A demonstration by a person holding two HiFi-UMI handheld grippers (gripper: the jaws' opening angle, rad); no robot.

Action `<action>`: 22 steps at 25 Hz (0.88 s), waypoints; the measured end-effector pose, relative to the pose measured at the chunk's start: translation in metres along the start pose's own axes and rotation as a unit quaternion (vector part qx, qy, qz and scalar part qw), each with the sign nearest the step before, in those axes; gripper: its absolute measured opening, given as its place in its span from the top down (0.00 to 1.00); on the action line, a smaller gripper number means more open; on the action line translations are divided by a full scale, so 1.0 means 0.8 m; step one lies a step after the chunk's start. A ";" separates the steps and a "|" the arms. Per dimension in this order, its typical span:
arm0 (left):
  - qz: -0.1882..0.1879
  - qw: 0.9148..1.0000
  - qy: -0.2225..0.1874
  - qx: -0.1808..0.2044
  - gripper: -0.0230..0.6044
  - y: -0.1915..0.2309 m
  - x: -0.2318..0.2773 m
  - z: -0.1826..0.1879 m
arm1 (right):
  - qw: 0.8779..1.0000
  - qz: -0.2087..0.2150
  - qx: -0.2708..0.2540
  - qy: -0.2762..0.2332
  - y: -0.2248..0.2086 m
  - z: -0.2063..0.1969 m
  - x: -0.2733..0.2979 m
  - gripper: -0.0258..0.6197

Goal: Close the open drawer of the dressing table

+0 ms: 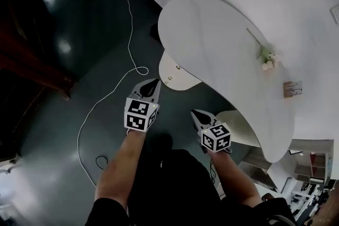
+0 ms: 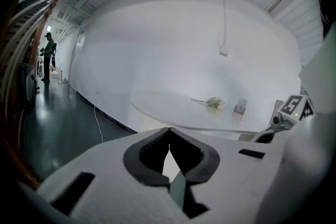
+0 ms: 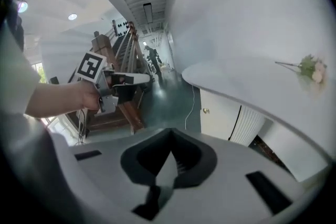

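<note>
left gripper: held out on a bare forearm, its tip just beside the drawer's near corner in the head view; whether it touches cannot be told
left fingers: tips pressed together, nothing between them
right gripper: lower and to the right, apart from the drawer, near the ribbed panel at the table's rounded end
right fingers: tips closed on each other, holding nothing
drawer: white front with two small knobs, jutting out from under the edge of the table top, between the two grippers and ahead of them
dressing table: white, with a curved top, set against a white wall
flower sprig: lying flat on the table top, toward its far right side
card: small, on the table top near the sprig
floor: dark green and glossy
cable: thin, white, trailing across the floor and looping near the left gripper
person: standing far off along the wall
</note>
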State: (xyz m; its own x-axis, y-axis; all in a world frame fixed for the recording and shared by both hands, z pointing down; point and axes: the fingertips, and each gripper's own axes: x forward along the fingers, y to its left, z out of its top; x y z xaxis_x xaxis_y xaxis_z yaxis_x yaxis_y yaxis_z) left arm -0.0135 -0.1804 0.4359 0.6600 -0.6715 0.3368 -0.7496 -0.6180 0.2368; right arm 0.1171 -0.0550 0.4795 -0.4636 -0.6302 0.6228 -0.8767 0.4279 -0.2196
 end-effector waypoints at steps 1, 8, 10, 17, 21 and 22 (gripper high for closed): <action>0.001 1.000 -0.006 -0.003 0.95 0.002 -0.012 0.015 | 1.000 -0.003 -0.009 0.002 0.004 0.012 -0.007 0.95; -0.014 1.000 -0.009 -0.014 0.95 0.017 -0.094 0.072 | 1.000 -0.002 -0.023 -0.013 0.055 0.098 -0.036 0.95; -0.015 1.000 -0.001 -0.009 0.95 0.032 -0.113 0.077 | 0.999 0.000 -0.027 -0.028 0.074 0.124 -0.033 0.95; -0.027 0.999 -0.009 0.025 0.95 0.045 -0.155 0.126 | 0.993 0.018 -0.071 -0.093 0.124 0.204 -0.049 0.95; -0.034 0.996 -0.025 0.072 0.95 0.014 -0.162 0.170 | 0.989 0.011 -0.075 -0.125 0.111 0.230 -0.077 0.95; -0.034 0.996 -0.031 0.081 0.95 0.003 -0.164 0.180 | 0.988 0.009 -0.074 -0.134 0.106 0.234 -0.088 0.95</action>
State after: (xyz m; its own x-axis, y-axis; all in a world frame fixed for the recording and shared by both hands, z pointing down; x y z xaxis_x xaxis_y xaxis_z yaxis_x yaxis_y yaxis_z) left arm -0.0946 -0.1530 0.2609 0.7150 -0.6466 0.2659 -0.6882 -0.7180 0.1046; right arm 0.0513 -0.0959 0.2766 -0.5135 -0.7621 0.3943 -0.8489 0.5183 -0.1037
